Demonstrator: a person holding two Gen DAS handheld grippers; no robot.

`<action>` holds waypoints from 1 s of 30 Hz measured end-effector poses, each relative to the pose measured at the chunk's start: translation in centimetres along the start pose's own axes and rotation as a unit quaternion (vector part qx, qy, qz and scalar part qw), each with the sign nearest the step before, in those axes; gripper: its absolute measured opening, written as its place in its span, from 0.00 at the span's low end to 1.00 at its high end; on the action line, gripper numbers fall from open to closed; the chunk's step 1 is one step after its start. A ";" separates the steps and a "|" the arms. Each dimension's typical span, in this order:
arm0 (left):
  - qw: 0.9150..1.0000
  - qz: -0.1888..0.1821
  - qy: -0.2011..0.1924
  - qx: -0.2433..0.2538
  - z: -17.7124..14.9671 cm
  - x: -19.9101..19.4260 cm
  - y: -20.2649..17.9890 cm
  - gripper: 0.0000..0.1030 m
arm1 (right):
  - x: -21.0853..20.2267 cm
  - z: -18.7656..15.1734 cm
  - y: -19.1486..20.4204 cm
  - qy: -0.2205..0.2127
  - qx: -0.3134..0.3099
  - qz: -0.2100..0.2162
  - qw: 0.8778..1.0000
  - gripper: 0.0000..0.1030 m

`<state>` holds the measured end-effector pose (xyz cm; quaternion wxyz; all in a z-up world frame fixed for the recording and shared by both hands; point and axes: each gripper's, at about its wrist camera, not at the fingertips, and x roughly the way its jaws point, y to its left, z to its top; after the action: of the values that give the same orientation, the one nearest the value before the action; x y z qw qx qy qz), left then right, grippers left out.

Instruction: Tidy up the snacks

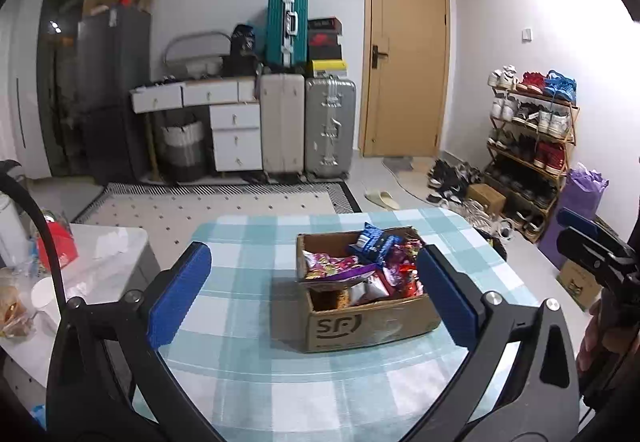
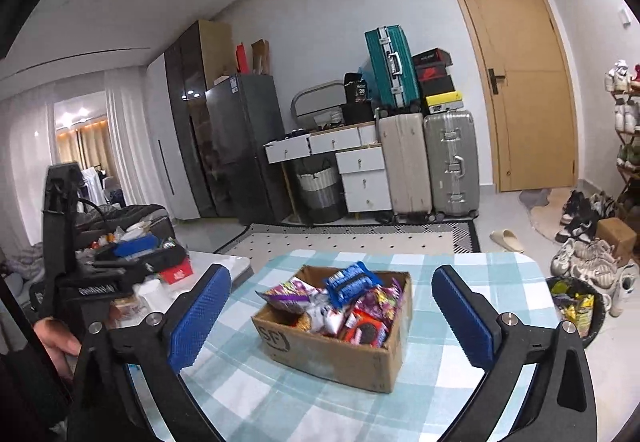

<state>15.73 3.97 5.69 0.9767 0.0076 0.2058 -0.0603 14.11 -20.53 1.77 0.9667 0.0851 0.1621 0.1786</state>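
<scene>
Where the room opens behind it, the worktop (image 1: 248,374) carries a blue-and-white checked cloth and stands on a dotted rug (image 1: 224,204). Against the far wall are a white drawer unit (image 1: 234,134), a beige suitcase (image 1: 282,126), a silver suitcase (image 1: 330,126) and a teal suitcase (image 1: 286,26) stacked above them, with a wooden door (image 1: 406,54) to their right. A shoe rack (image 1: 530,146) stands at the right wall. The cardboard box (image 1: 360,326) sits near the middle of the worktop, filled with snack packets (image 1: 360,266); a blue packet (image 2: 350,282) lies on top. The left gripper (image 1: 316,298) is held above the near edge of the worktop, jaws spread wide and empty, the box framed between them. The right gripper (image 2: 332,316) is posed likewise, wide open and holding nothing. A hand (image 2: 56,342), partly hidden, probably grasps the left gripper's handle.
</scene>
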 end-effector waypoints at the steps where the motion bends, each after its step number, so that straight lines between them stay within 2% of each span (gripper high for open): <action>1: 1.000 0.005 -0.002 0.001 -0.5 0.0 0.2 1.00 | -0.5 -0.7 0.0 -0.008 -0.004 -0.007 1.000 0.99; 3: 1.000 0.017 -0.011 0.000 -1.6 -0.3 0.5 1.00 | -1.6 -2.3 0.3 -0.026 -0.018 -0.019 0.999 0.99; 8: 0.997 0.055 -0.056 0.005 -6.0 -0.6 1.0 1.00 | -2.2 -6.1 0.4 -0.030 -0.041 -0.029 0.998 0.99; 14: 0.993 0.085 -0.071 0.042 -10.6 0.8 0.4 1.00 | -2.4 -10.6 -0.4 -0.033 -0.030 -0.059 0.997 1.00; 18: 0.994 0.081 -0.064 0.024 -12.4 2.2 0.8 1.00 | -2.5 -12.5 -1.0 -0.037 -0.025 -0.068 0.997 1.00; 25: 0.996 0.077 -0.051 -0.003 -14.7 4.0 2.3 1.00 | -1.7 -13.6 -1.6 -0.030 -0.028 -0.074 0.996 1.00; 30: 0.995 0.073 -0.074 -0.011 -16.2 4.5 3.1 1.00 | -2.1 -14.9 -2.5 -0.036 -0.028 -0.079 0.996 1.00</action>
<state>13.66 7.18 -10.98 0.9910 0.0073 0.1327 0.0131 7.94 -22.00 -12.07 0.9850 0.0513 0.1283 0.1029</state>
